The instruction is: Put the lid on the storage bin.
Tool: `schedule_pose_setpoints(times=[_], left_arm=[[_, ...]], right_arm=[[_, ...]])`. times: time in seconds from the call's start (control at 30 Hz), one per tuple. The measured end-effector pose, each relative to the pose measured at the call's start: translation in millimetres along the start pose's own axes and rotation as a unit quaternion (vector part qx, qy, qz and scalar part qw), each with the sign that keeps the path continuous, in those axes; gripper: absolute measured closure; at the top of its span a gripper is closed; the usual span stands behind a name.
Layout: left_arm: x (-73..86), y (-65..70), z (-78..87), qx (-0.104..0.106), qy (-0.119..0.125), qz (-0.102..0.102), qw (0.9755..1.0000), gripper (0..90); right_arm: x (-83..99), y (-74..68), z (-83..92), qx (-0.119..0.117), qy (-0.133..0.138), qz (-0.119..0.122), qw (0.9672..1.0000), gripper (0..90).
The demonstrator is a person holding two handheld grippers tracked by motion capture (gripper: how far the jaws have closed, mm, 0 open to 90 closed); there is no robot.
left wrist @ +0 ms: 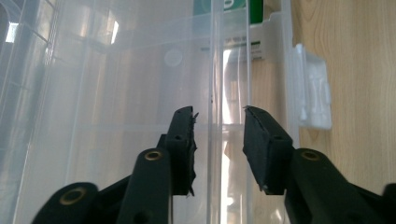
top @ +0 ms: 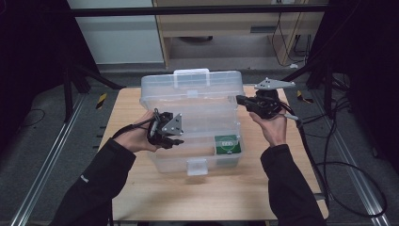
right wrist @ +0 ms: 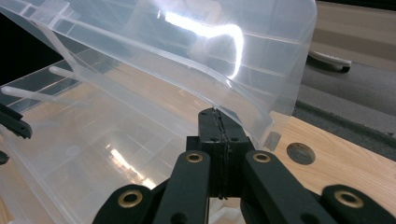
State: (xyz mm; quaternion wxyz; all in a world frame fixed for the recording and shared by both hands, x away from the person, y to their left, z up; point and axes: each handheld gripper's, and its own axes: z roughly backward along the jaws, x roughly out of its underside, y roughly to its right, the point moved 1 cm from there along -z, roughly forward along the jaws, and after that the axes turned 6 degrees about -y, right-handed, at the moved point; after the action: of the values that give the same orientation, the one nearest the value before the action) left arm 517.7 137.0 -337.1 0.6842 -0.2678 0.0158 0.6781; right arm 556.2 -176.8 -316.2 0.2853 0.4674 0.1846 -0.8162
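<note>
The right claw (right wrist: 219,122), at two o'clock, pinches the raised lid (top: 197,84) of the clear plastic storage box (top: 195,136) mid-bench, while the left claw (left wrist: 218,135), at nine o'clock, gapes around its wall unclamped, so the box seems opened, contents untouched.

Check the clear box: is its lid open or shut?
Open: the lid stands raised behind the clear box, propped by the right gripper.

- Storage box (top: 188,136): clear plastic, smooth, glossy; lid (right wrist: 196,51) the same, catching glare
- Latch (left wrist: 312,88): white translucent plastic
- Table (top: 211,193): pale wood, matt
- Left gripper (left wrist: 217,144): black matt plastic; pads (left wrist: 261,149) rough-edged; brass-coloured rivets
- Right gripper (right wrist: 219,140): likewise
</note>
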Motion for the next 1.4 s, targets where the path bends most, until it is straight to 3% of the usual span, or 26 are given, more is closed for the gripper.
schedule_pose_setpoints(times=[0.2, 0.43, 0.57, 0.7, 0.73, 0.97, 1.0, 1.13, 1.27, 1.3, 1.33, 1.4], left_arm=[[-1.1, 0.8, -1.6, 0.006, 0.043, 0.020, 0.9989, 55.3], [-2.7, 2.5, -5.5, 0.008, 0.074, 0.032, 0.9967, 50.1], [-2.7, 3.2, -7.6, 0.010, 0.099, 0.045, 0.9940, 46.5], [-2.2, 4.3, -8.7, 0.012, 0.125, 0.057, 0.9904, 43.2], [-2.4, 5.5, -9.2, 0.014, 0.138, 0.066, 0.9881, 42.6], [-0.9, 8.4, -8.1, 0.012, 0.174, 0.090, 0.9807, 39.7], [-0.3, 9.5, -8.6, 0.013, 0.180, 0.097, 0.9787, 39.9], [2.8, 12.9, -8.5, 0.010, 0.185, 0.106, 0.9769, 39.6], [7.8, 17.0, -5.8, 0.003, 0.197, 0.127, 0.9721, 39.9], [9.1, 17.4, -5.1, -0.001, 0.193, 0.129, 0.9726, 39.7], [10.9, 17.6, -4.4, -0.009, 0.194, 0.134, 0.9716, 39.6], [14.9, 17.8, -1.6, -0.015, 0.199, 0.148, 0.9686, 39.6]], right_arm=[[0.6, -0.3, -0.4, -0.003, -0.002, 0.001, 1.0000, 90.0], [1.5, -0.4, 0.4, -0.005, -0.004, 0.005, 1.0000, 90.0], [2.1, -0.4, 0.5, -0.004, -0.005, 0.005, 1.0000, 90.0], [2.6, -0.5, 0.9, -0.006, -0.007, 0.005, 1.0000, 90.0], [2.7, -0.5, 0.9, -0.005, -0.006, 0.006, 0.9999, 90.0], [5.0, -1.0, 0.8, -0.005, -0.010, 0.006, 0.9999, 90.0], [5.3, -0.8, 0.7, -0.005, -0.010, 0.006, 0.9999, 90.0], [6.2, -1.3, 1.0, -0.004, -0.011, 0.009, 0.9999, 90.0], [7.0, -2.5, 1.9, -0.005, -0.014, 0.011, 0.9998, 90.0], [7.7, -2.8, 2.1, -0.006, -0.014, 0.010, 0.9998, 90.0], [8.2, -2.9, 2.2, -0.006, -0.013, 0.009, 0.9999, 90.0], [9.6, -3.5, 2.4, -0.007, -0.015, 0.009, 0.9998, 90.0]])
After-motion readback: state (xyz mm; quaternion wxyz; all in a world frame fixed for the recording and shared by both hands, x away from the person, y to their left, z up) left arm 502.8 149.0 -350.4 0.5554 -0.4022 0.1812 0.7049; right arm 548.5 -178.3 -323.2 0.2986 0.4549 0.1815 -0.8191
